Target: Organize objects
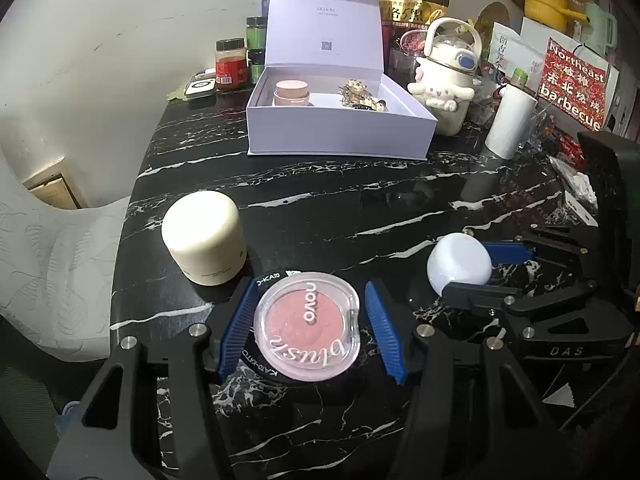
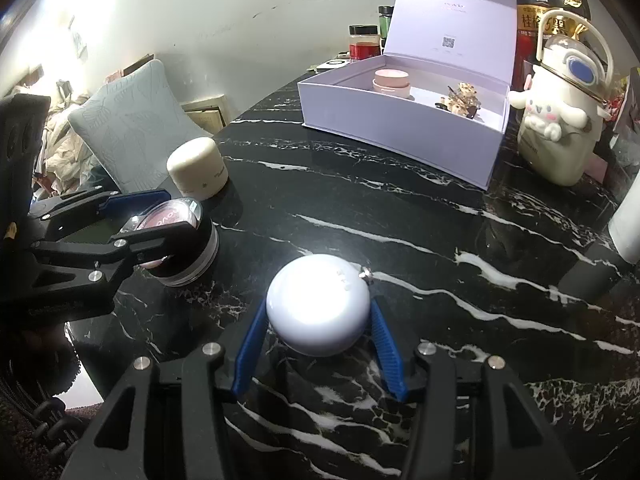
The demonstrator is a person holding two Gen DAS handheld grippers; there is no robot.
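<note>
My left gripper (image 1: pixel 310 292) is shut on a pink blush compact (image 1: pixel 308 326) with a clear lid, which rests on a black round jar (image 2: pixel 192 256). Its blue pads (image 1: pixel 236 324) sit against both sides of the compact. To its right, my right gripper (image 2: pixel 319 308) is shut on a pale round white case (image 2: pixel 318 308), low over the black marble table (image 1: pixel 320 208). A cream jar (image 1: pixel 204 238) stands just left of the compact. Farther back, an open lilac box (image 1: pixel 340 132) holds a pink jar (image 1: pixel 291 92) and hair clips (image 1: pixel 362 94).
A white character bottle (image 1: pixel 444 84) and a white cylinder (image 1: pixel 510 124) stand right of the box. Spice jars (image 1: pixel 230 64) and a dark snack bag (image 1: pixel 412 4) line the back. A red barbecue box (image 1: pixel 576 84) crowds the right edge. A cushion (image 2: pixel 132 132) lies off the table's left side.
</note>
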